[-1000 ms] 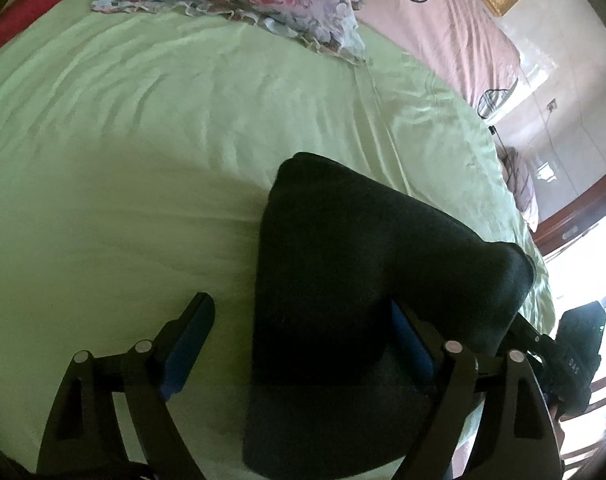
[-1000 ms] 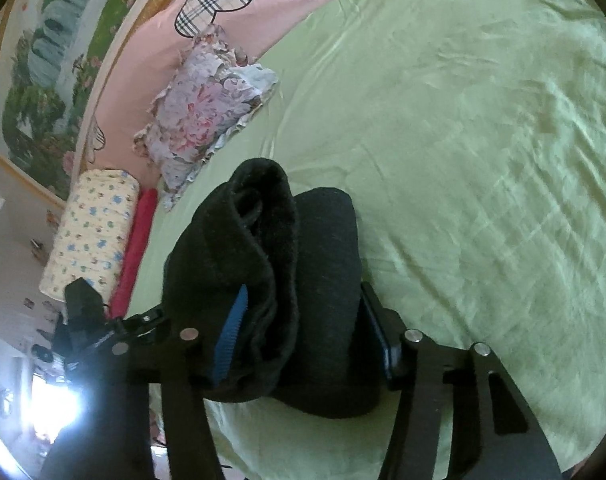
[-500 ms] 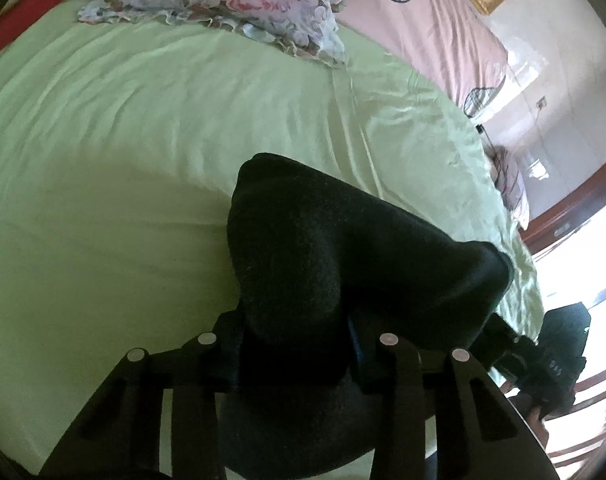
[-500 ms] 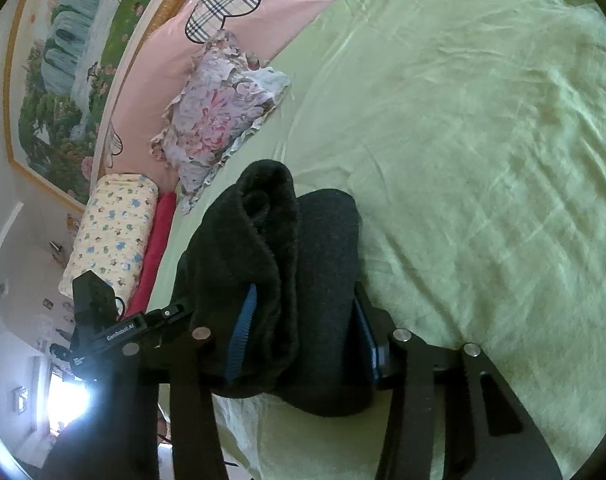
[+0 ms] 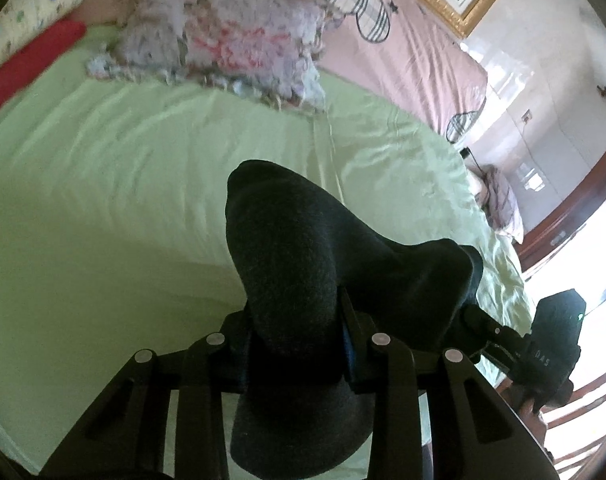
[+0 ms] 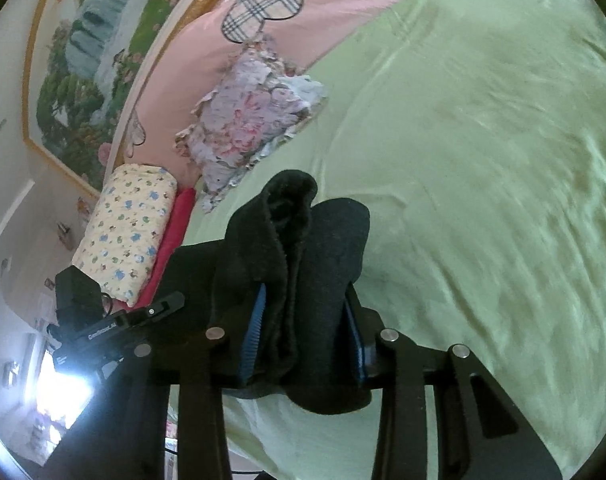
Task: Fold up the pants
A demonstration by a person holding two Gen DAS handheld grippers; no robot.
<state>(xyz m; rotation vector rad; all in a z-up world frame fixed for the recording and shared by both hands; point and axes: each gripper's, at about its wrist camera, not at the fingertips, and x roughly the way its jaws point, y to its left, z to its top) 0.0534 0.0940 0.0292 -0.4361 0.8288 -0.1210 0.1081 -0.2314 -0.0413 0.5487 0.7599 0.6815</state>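
Dark charcoal fleece pants [image 5: 303, 264], folded into a thick bundle, fill the lower centre of both views, raised above the pale green bed sheet [image 5: 103, 184]. Left tool [image 5: 295, 340] has just been closing and pinches one end of the bundle between its blue pads. Right tool [image 6: 303, 332] has also been closing and clamps the other end, layered edges showing between its pads. A floral ruffled pillow [image 6: 251, 120] lies on the sheet at upper left of the right view, beside a pink headboard cover [image 6: 335, 4].
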